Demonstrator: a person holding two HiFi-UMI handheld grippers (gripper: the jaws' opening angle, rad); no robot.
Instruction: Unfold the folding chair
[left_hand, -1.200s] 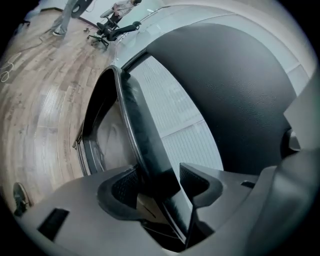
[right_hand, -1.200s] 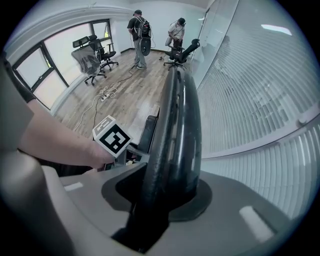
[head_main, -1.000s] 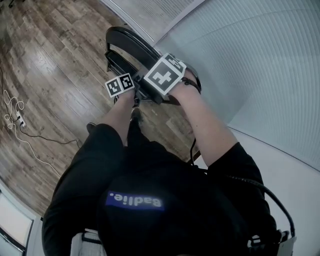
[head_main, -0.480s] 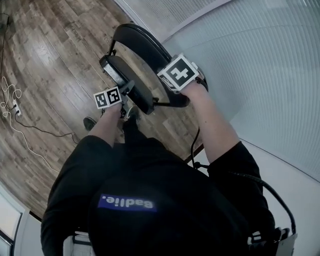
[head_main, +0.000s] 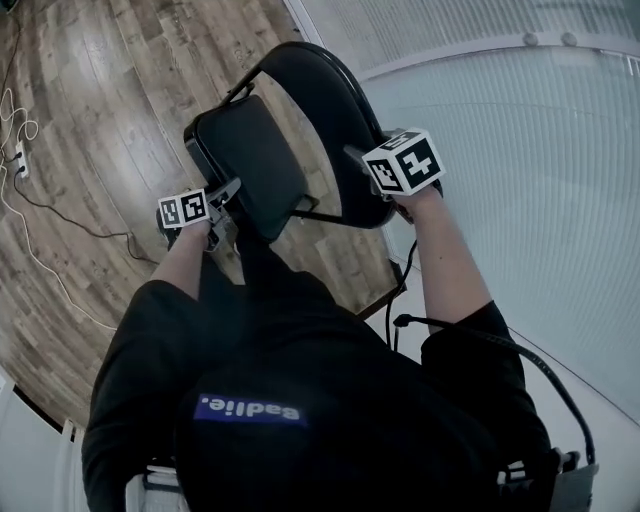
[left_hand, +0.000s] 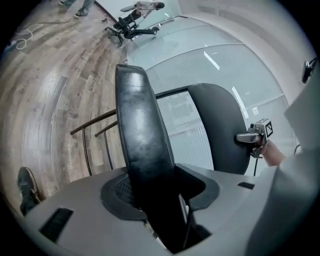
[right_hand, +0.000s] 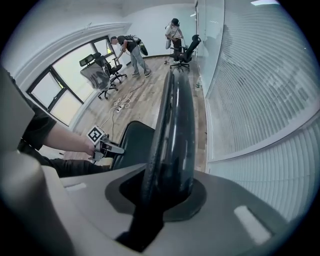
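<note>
A black folding chair stands on the wood floor by a frosted glass wall. In the head view its padded seat (head_main: 245, 160) lies swung out from the curved backrest (head_main: 335, 110). My left gripper (head_main: 225, 195) grips the seat's near edge. In the left gripper view the seat (left_hand: 140, 135) runs between the closing jaws (left_hand: 160, 192). My right gripper (head_main: 370, 165) holds the top of the backrest. In the right gripper view the backrest (right_hand: 172, 125) fills the closing jaws (right_hand: 162, 195), with the seat (right_hand: 132, 142) and the left gripper (right_hand: 112, 147) beyond.
A frosted glass wall (head_main: 520, 150) runs close on the right. A power strip with cable (head_main: 20, 160) lies on the floor at the left. Office chairs (right_hand: 180, 50) and two people stand far off. A shoe (left_hand: 27, 187) is beside the chair legs (left_hand: 95, 145).
The seat has swung out from the backrest and now shows its flat top. My left gripper moved left and down with it. The right gripper shifted a little right on the backrest.
</note>
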